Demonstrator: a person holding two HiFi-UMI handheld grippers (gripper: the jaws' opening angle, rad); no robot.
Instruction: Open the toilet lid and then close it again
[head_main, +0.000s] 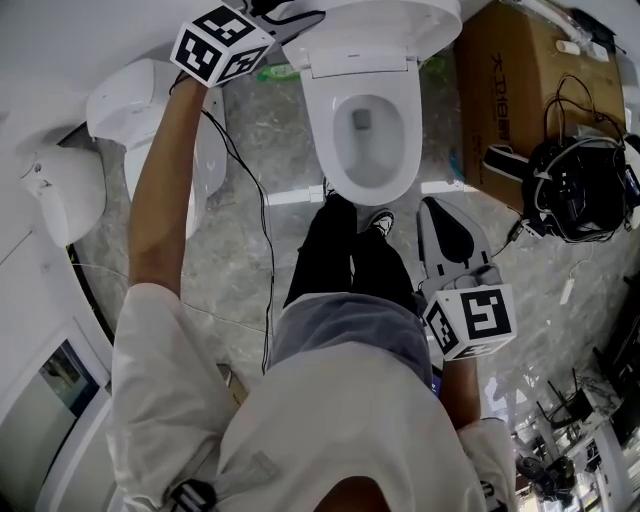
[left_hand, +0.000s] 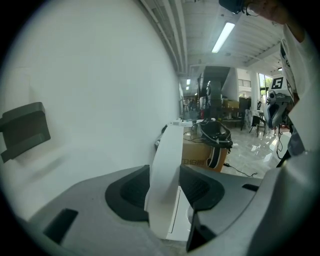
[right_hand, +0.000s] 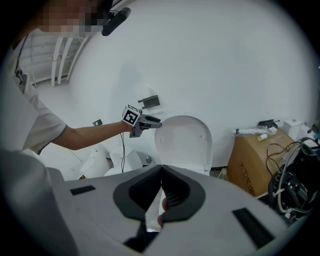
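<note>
The white toilet (head_main: 345, 165) stands at the top middle of the head view, its seat down and the bowl open. Its lid (head_main: 385, 18) stands upright against the wall, also clear in the right gripper view as the lid (right_hand: 184, 141). My left gripper (head_main: 287, 17) reaches from the left to the lid's upper left edge. In the left gripper view the lid's white edge (left_hand: 167, 145) fills the gap of the left gripper (left_hand: 164, 171), with both dark pads against it. My right gripper (head_main: 433, 205) hangs low at the right of the toilet, shut and empty, its jaws meeting in the right gripper (right_hand: 161, 169) view.
A cardboard box (head_main: 500, 100) stands right of the toilet, with a black headset and cables (head_main: 575, 190) beside it. Another white fixture (head_main: 150, 100) sits on the left. A thin cable (head_main: 266, 250) trails over the marble floor. The person's legs (head_main: 345, 255) stand right before the bowl.
</note>
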